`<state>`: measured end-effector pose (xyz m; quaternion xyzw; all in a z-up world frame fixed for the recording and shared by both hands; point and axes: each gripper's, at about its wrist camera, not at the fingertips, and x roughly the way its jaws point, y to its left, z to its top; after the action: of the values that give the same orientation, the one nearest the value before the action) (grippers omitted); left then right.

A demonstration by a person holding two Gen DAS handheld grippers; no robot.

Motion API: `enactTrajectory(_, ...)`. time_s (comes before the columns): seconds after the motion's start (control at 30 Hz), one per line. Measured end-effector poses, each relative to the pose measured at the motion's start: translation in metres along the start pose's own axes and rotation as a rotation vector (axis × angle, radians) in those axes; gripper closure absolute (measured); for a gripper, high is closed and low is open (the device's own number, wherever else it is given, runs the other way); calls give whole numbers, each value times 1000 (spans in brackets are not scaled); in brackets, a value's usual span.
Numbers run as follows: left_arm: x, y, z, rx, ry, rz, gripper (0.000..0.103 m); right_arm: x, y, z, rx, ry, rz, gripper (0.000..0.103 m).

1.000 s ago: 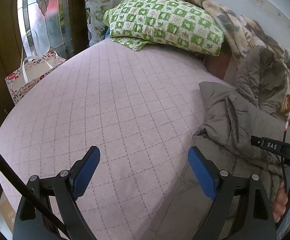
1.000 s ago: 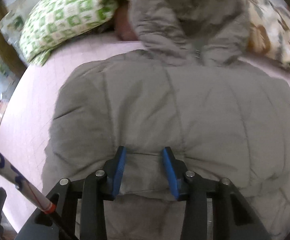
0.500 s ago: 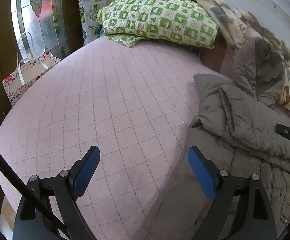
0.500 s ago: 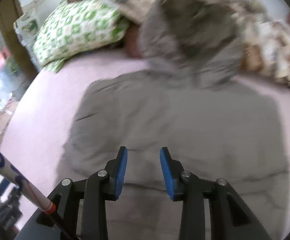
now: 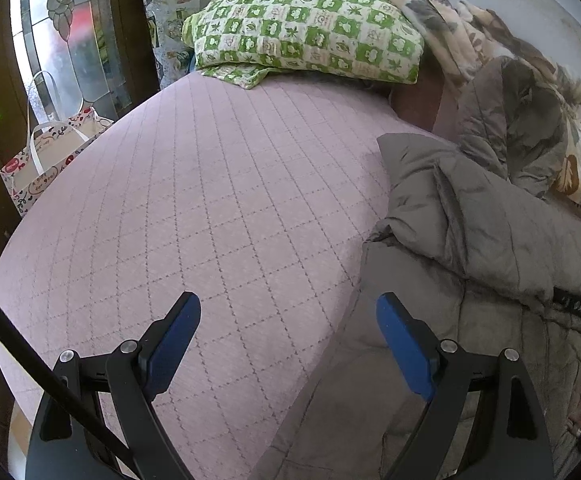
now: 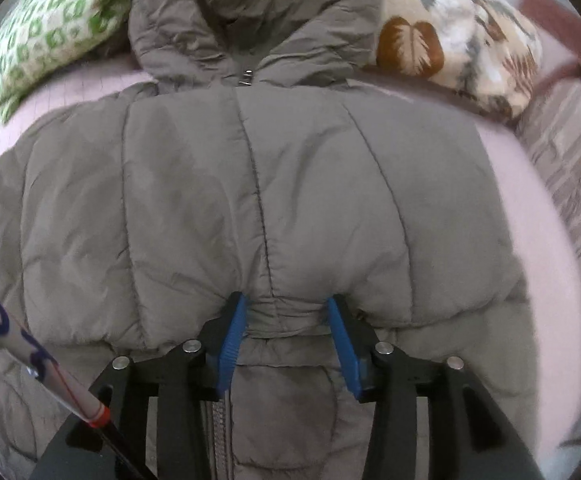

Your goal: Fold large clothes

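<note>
A large grey-brown puffer jacket (image 6: 250, 184) lies on the pink quilted bed (image 5: 210, 200), hood toward the pillows; in the left wrist view the jacket (image 5: 470, 240) fills the right side. My right gripper (image 6: 286, 312) is shut on a bunched fold of the jacket near its middle seam, the blue pads pressing the fabric from both sides. My left gripper (image 5: 288, 320) is open and empty, low over the bed, its right finger at the jacket's left edge.
A green-and-white checked pillow (image 5: 310, 32) and a leaf-patterned blanket (image 6: 450, 40) lie at the head of the bed. A patterned paper bag (image 5: 46, 160) stands on the floor beside the bed's left edge, by a glass door.
My right gripper dropped back onto the jacket and pinched a fold of it between its pads. The left gripper stayed open and shifted slightly toward the jacket.
</note>
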<state>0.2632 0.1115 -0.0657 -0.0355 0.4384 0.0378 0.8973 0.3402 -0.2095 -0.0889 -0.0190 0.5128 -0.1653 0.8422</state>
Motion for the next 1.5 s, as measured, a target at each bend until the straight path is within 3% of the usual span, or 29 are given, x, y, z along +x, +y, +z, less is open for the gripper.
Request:
enactTrajectory(0.13,-2,-1,-1,0,-8,-2,14,-32,-9,6,5,-67,39,34)
enactTrajectory(0.4,2,-18,-8,53,-8,4,14,-86,-3,46,-14,-183,100,27)
enactTrajectory(0.6,9,-23,-2,49,-2,-8,14,-98,23,118,29,-247,156,20)
enactTrajectory(0.97,42,-23,8,16,73,-2,14,-68,50,244,163,-285,152,19)
enactTrajectory(1.17,52,-25,4,13,114,-30,14,-51,58,284,215,-310,142,16)
enactTrajectory(1.37,54,-27,4,25,120,-33,14,-22,63,300,285,-277,168,17)
enactTrajectory(1.4,55,-27,4,23,122,-36,14,-19,64,301,286,-272,163,24)
enactTrajectory(1.43,55,-27,4,18,125,-39,14,-16,65,302,280,-262,173,50)
enactTrajectory(1.47,54,-25,5,13,126,-42,14,-14,66,302,270,-238,199,68)
enactTrajectory(1.5,54,-25,5,10,126,-42,14,-13,65,302,264,-219,216,95)
